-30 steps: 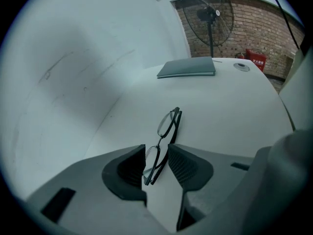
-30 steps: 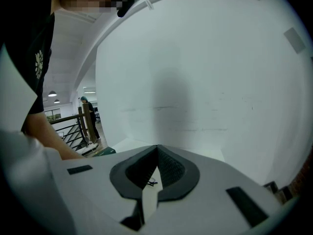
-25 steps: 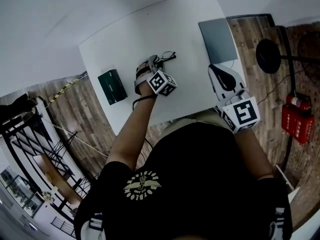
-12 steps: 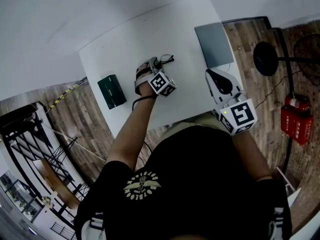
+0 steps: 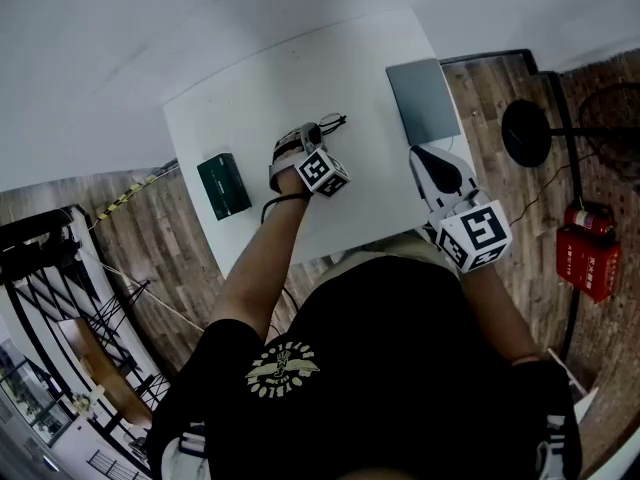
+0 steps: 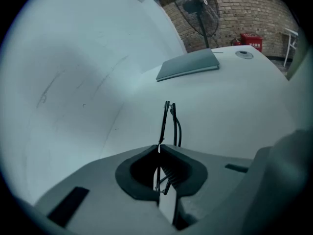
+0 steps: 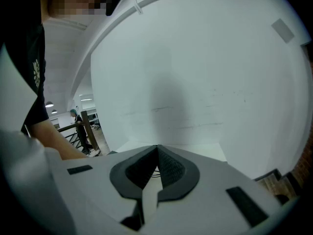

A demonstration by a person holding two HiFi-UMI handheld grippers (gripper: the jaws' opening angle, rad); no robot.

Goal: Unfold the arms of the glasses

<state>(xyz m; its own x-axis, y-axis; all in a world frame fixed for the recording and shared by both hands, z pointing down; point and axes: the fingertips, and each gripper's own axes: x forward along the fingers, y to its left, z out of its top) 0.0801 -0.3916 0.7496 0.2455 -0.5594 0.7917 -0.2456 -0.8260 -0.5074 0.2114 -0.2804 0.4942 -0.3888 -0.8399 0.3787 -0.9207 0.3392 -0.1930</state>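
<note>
Thin dark-framed glasses [image 5: 332,122] lie folded on the white table [image 5: 260,78], near its middle. My left gripper [image 5: 312,131] points steeply down at their near end. Its jaws are closing, and in the left gripper view the tips [image 6: 158,147] pinch the thin frame, while the rest of the glasses [image 6: 170,121] sticks out beyond them. My right gripper [image 5: 420,152] rests at the table's right side, beside the grey slab, apart from the glasses. It is shut with nothing in it [image 7: 156,147].
A flat grey slab, like a closed laptop [image 5: 425,98], lies at the table's far right corner. A dark green case [image 5: 223,185] sits at the left edge. On the wooden floor to the right stand a fan base [image 5: 525,133] and a red box [image 5: 583,258].
Both hands keep their places and the left gripper stays at the glasses. Only the head view itself has shifted a little.
</note>
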